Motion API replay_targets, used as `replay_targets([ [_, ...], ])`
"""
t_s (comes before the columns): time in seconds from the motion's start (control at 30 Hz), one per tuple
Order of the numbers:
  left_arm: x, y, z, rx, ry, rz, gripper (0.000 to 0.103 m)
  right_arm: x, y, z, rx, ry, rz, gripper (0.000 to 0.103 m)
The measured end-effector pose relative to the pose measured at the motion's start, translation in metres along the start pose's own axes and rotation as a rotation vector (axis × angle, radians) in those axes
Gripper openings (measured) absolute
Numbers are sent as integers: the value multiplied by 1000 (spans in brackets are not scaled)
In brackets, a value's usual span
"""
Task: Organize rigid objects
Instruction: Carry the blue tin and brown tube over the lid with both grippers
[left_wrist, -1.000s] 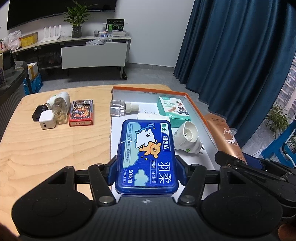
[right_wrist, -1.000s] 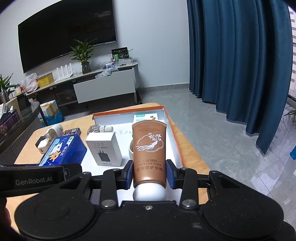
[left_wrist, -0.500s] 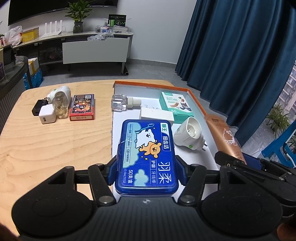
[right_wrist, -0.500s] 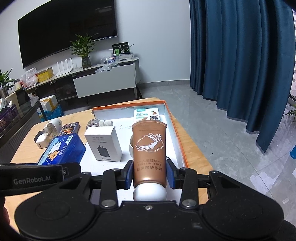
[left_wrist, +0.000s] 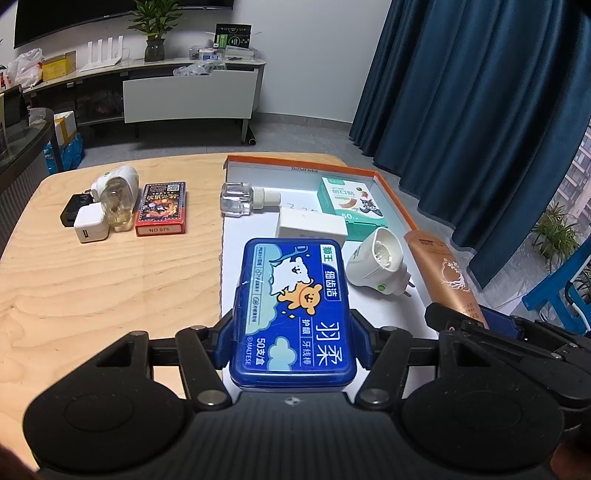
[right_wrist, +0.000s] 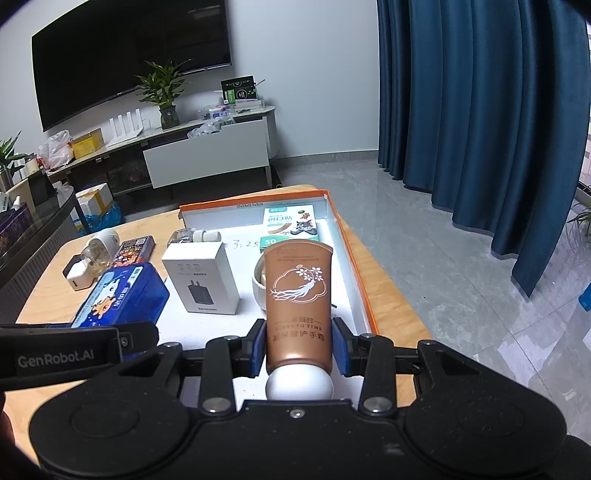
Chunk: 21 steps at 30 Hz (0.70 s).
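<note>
Two claws hung over the orange-edged tray (left_wrist: 393, 195) on the wooden bench (left_wrist: 92, 280): the left claw (left_wrist: 291, 343) clamped a blue floss-pick box (left_wrist: 291, 299), the right claw (right_wrist: 299, 343) gripped a brown hand-cream tube (right_wrist: 298, 291) near its white cap. Setting each down flat in a bare patch, clear of the white charger box (right_wrist: 201, 280) and plug-in vaporizer (left_wrist: 376, 266), looked the careful course.

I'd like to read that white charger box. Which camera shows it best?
The right wrist view: the white charger box shows its printed top with the plug picture. The left wrist view shows only a plain side behind the blue box.
</note>
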<state>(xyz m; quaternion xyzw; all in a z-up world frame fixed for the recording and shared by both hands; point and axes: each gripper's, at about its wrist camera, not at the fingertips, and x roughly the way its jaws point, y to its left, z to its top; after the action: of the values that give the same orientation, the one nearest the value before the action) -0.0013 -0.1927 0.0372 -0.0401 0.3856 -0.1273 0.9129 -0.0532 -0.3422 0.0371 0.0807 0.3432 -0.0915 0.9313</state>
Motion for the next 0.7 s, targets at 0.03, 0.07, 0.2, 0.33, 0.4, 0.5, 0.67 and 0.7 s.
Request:
replay_targets([
  [0.03, 0, 0, 0, 1, 1, 0, 62, 1, 0, 0, 1, 1, 1, 45],
  [0.07, 1, 0, 0, 2, 2, 1, 62, 1, 0, 0, 0, 1, 1, 45],
  [0.2, 2, 0, 0, 3, 8, 3, 62, 2, 0, 0, -2, 2, 2, 45],
  [0.33, 3, 0, 0, 3, 10, 5, 62, 5, 1, 0, -4, 7, 4, 45],
  [0.4, 4, 1, 1, 2, 12, 5, 62, 6, 1, 0, -4, 10, 4, 45],
  [0.5, 5, 1, 1, 1, 14, 4, 62, 7, 1, 0, -6, 9, 2, 45],
  [0.67, 5, 0, 0, 3, 12, 1, 62, 7, 1, 1, -5, 10, 3, 45],
  [0.7, 5, 0, 1, 4, 13, 1, 62, 7, 1, 0, -6, 10, 2, 45],
])
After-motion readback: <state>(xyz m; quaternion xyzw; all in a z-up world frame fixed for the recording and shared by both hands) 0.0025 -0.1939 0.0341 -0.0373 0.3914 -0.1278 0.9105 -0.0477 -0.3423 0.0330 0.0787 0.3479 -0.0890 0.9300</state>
